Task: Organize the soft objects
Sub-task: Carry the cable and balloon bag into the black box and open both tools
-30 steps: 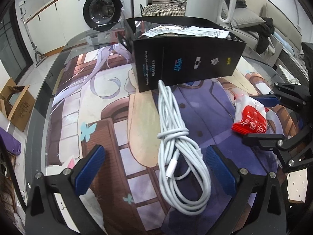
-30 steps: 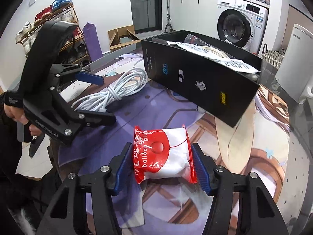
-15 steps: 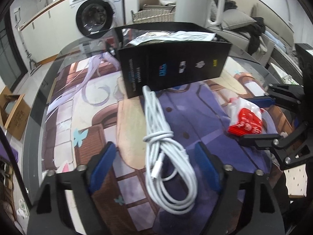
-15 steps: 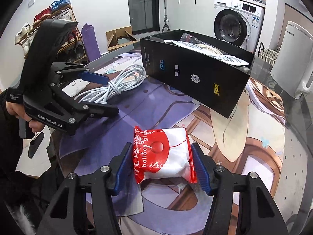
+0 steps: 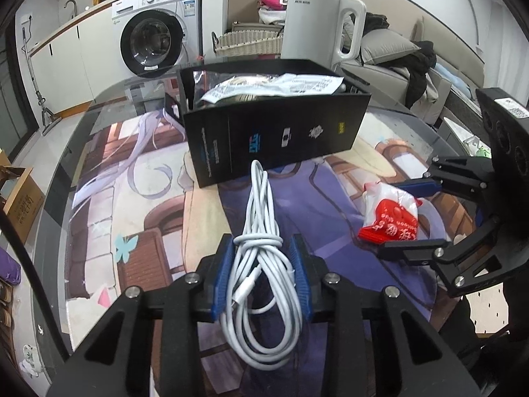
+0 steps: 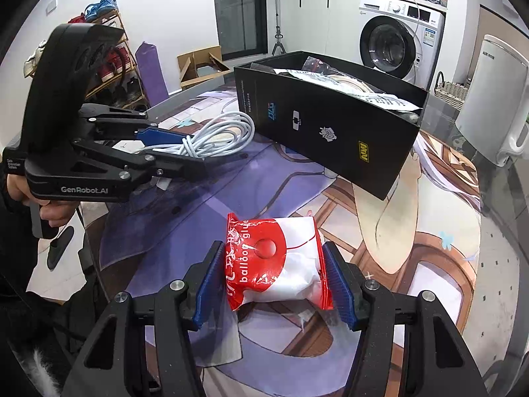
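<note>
Since a second ago, the left hand-held gripper (image 5: 263,274) has narrowed onto the white cable (image 5: 261,264) on the bench (image 5: 99,172). Right hand-held gripper (image 6: 272,276) grips the glue packet (image 6: 274,264). Both remain outside the partly filled black box (image 5: 277,139).

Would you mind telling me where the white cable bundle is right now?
In the left wrist view the white cable bundle sits low and central, pinched in the left claw, just in front of the black box.
</note>
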A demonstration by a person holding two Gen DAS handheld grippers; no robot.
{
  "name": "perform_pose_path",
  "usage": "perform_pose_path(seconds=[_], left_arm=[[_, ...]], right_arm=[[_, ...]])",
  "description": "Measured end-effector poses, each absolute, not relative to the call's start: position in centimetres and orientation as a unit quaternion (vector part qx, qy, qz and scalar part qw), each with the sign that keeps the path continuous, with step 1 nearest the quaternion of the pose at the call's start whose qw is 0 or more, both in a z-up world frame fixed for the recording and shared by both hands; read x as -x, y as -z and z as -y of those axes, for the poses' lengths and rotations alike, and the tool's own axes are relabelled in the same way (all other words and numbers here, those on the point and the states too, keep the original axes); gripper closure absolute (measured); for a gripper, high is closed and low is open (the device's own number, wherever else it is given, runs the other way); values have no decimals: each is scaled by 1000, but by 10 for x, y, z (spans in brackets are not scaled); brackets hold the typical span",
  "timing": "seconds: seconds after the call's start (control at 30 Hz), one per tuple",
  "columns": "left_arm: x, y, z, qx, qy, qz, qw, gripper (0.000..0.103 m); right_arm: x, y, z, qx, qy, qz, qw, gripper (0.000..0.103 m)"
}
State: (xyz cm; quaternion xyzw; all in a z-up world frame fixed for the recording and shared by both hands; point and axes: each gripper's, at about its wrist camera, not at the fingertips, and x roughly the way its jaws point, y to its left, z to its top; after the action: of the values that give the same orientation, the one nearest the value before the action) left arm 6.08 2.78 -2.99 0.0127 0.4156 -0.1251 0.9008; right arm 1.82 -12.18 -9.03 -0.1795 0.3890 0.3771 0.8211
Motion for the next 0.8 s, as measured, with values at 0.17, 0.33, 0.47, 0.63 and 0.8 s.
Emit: perform_pose_path(seconds=[0.17, 0.33, 0.47, 0.63, 0.8], left_arm=[[-61, 24, -25, -4, 129, -404, 906, 70], [-60, 15, -29, 15, 132, -392, 911, 70], [-59, 6, -30, 27, 131, -378, 916, 70], [-60, -2, -29, 34, 129, -369, 920, 70], [-65, -11, -29, 44, 122, -354, 926, 70]], right_arm=[[-19, 86, 125, 177, -376, -382, 826, 44], [-19, 78, 129, 171, -374, -368, 834, 44], [-21, 70, 132, 165, -371, -356, 841, 44], [-24, 58, 138, 153, -364, -342, 853, 44], [-29, 43, 141, 145, -357, -324, 864, 44]])
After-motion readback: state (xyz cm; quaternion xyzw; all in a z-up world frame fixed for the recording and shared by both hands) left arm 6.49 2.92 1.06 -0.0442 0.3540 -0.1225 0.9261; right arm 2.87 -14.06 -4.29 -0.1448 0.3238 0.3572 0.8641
